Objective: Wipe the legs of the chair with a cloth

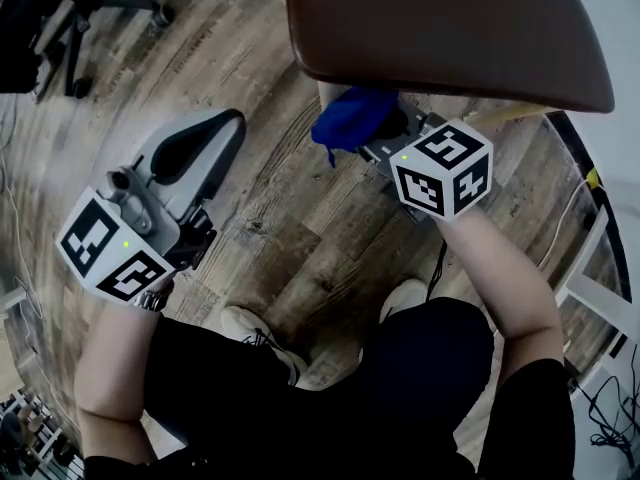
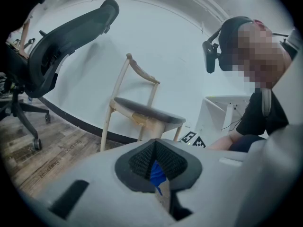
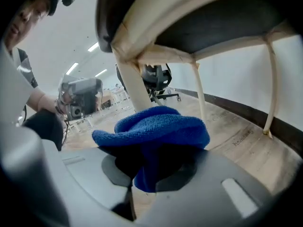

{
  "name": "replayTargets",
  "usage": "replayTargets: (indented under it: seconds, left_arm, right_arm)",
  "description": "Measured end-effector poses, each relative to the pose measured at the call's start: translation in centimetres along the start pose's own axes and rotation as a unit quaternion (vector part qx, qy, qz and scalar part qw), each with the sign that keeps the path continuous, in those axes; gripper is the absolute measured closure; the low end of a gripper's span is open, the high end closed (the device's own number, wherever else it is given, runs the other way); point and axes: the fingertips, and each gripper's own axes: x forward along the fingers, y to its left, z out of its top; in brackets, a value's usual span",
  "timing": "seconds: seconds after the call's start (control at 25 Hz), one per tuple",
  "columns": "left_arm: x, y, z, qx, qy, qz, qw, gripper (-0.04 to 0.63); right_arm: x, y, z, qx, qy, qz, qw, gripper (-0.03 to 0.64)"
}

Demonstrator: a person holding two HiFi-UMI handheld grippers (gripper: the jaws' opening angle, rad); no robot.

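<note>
Cloth [image 3: 156, 126], the blue one, is pinched in my right gripper [image 3: 151, 170], just beside the chair leg [image 3: 133, 82]. My left gripper [image 2: 157, 163] is off to the side, jaws together on nothing.

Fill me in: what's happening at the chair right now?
The person's right gripper has its fingers shut on a blue cloth, held by the chair's front leg just under the seat. The left gripper is shut on nothing, off to the side above the wood floor. Whether the cloth touches the leg is unclear.
</note>
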Motion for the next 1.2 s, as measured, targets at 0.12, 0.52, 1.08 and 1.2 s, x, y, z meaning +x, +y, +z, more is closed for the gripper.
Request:
replayTargets:
  seconds: [0.12,0.52,1.08,1.2]
  left_arm:
    - [-0.4,0.2,0.0,-0.004,0.001,0.003,1.0000,0.595]
    - [-2.1,1.5,-0.1,-0.019,0.002,0.020,0.9996,0.595]
    - [-3.7,1.6,-0.4,-0.012,0.009,0.038,0.9992,0.595]
    - [-3.6,1.3,-0.4,-0.009,0.010,0.033,0.9994,0.595]
  right_arm:
    - [2.2,-1.6,-3.6,0.008,0.031,-0.010,0.999,0.551]
    - [8.5,-6.1,-14.6,0.050,0.126,-0.055,0.989,0.552]
    - [10.1,-7.5,-17.8,0.070,0.144,-0.068,0.985,0.551]
    - [9.9,-7.4,-17.3,0.064,0.142,-0.072,0.985,0.551]
